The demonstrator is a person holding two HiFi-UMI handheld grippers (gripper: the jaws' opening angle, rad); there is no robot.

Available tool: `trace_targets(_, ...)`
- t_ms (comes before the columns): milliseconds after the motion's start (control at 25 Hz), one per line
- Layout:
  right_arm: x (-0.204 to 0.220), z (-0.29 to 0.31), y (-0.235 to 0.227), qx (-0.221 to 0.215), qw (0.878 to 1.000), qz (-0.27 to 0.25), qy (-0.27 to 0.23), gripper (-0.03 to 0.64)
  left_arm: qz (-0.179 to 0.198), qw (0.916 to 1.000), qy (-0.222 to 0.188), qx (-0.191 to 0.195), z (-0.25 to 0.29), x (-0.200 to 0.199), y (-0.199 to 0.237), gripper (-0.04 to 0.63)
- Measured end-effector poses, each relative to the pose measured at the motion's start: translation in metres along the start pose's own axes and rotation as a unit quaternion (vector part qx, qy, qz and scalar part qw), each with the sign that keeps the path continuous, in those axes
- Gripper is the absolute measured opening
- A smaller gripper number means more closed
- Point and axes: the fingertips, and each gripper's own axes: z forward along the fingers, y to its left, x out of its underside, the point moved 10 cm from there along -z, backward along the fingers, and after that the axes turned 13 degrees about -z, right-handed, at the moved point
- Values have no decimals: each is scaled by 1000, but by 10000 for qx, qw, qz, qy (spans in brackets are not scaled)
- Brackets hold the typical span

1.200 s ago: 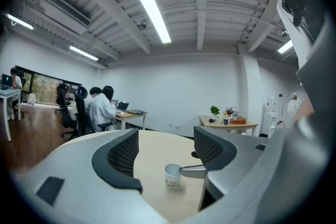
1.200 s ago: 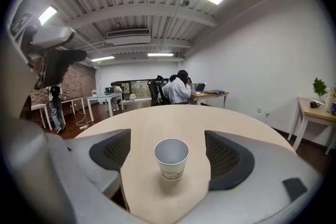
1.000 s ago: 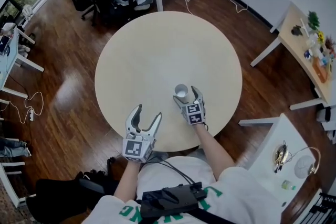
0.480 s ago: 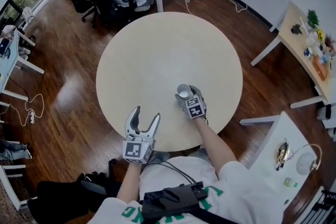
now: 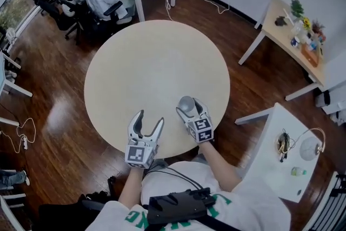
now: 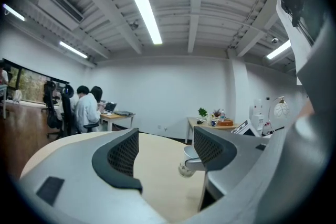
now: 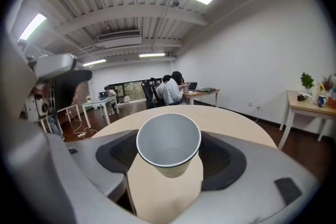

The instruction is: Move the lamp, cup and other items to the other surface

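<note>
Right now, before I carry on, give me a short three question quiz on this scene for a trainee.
1. True or false: the left gripper is empty, with its jaws apart.
2. What does the right gripper hold? A a bowl, B a cup, C a spoon.
3. Which surface bears the lamp?
Key: 1 true. 2 B; its jaws have just closed on it. 3 the white side table.
</note>
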Motion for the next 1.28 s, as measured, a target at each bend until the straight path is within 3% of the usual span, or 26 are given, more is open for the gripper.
trace_targets(240,2,-84,-9,515,9975,414,-263,382,7,9973,226,693,28,4,-37,327)
trace_targets(360,-6,-120,-12,720,9969,167,-281,382,74,9929,341,1133,47,8,-59,327)
trace_targets(480,-14,-156,-14,992,9944,19,-353,382,110,9838,557,1703,69,13,-91,327)
trace_targets(640,-2,-202,-21,1611,9853,298,-481,383,341,9670,753,2410,98,39,-122,327)
trace_targets(840,36,-265,-34,2660,9614,631,-312,383,543,9328,1016,3415,133,68,-177,326)
trace_targets(1000,70,-326,-41,3446,9324,1083,-154,383,659,8978,1282,4161,150,96,-239,327)
trace_targets(1080,91,-361,-42,3892,9124,1265,-67,383,675,8783,1448,4506,154,109,-275,327)
trace_targets(1280,143,-445,-45,4939,8497,1837,175,383,875,8303,1590,5269,165,148,-344,327)
